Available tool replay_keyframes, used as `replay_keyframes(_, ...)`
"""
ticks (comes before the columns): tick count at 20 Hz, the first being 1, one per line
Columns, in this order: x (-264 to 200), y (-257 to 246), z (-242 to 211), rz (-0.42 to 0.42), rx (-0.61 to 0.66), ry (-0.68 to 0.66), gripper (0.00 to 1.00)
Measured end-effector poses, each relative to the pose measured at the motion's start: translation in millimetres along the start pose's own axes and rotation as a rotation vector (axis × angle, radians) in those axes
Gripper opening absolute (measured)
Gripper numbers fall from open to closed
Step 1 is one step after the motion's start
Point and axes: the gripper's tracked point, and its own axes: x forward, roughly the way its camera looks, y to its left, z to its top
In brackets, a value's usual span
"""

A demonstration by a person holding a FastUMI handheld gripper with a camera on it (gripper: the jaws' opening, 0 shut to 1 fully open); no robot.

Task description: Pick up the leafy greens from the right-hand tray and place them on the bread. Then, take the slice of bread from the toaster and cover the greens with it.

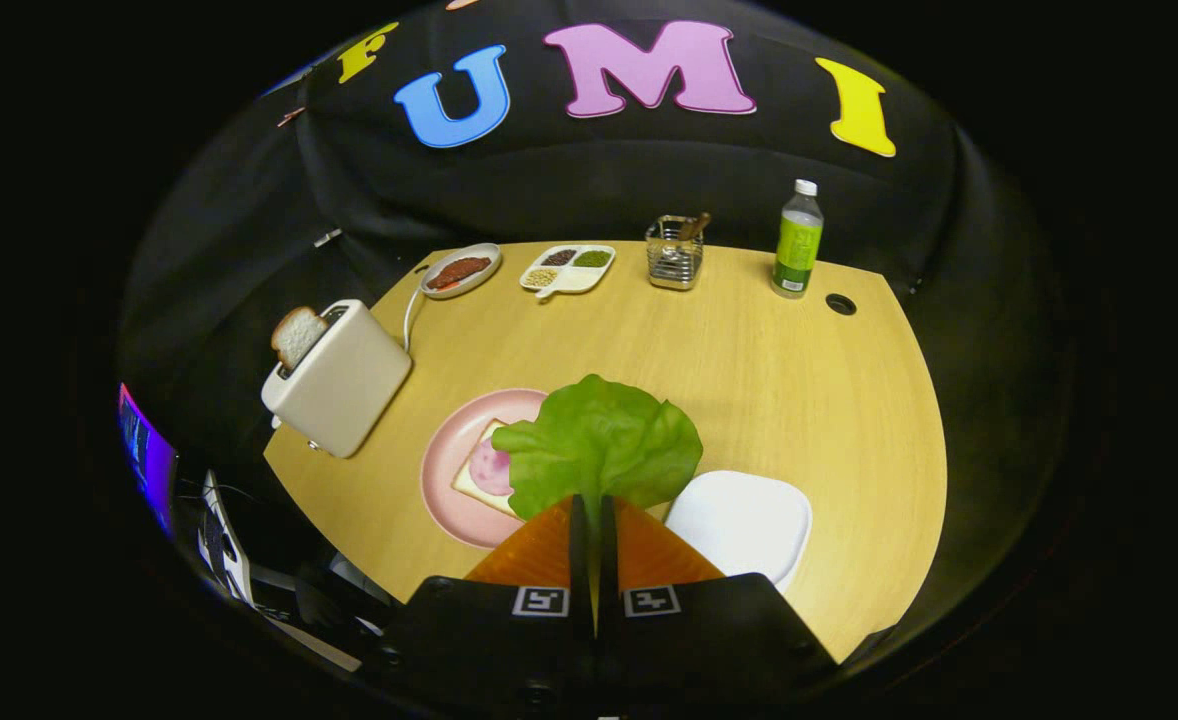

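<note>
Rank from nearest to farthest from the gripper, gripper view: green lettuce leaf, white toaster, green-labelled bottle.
1. Green lettuce leaf: pinched between the gripper's fingers.
2. White toaster: beyond the fingers, beside the pink plate.
3. Green-labelled bottle: at the table's far edge.

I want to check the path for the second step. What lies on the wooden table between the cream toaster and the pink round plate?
In the gripper view, the table is bare between the toaster and the plate.

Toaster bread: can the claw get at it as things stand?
Probably not yet. The claw is shut on the lettuce leaf, so it must drop that first. Otherwise the slice stands proud of the toaster slot with nothing crowding it.
</note>
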Motion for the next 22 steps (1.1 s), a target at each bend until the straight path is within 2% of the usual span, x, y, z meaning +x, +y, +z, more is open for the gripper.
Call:
replay_keyframes(3, 17, 24, 11, 0.017, -0.002, -0.002, 0.05)
replay_keyframes(8, 62, 56, 2, 0.017, 0.033, 0.039, 0.05)
replay_keyframes(15, 112, 67, -33, -0.041, 0.021, 0.131, 0.05)
replay_keyframes(22, 127, 67, -48, -0.076, 0.057, 0.172, 0.08)
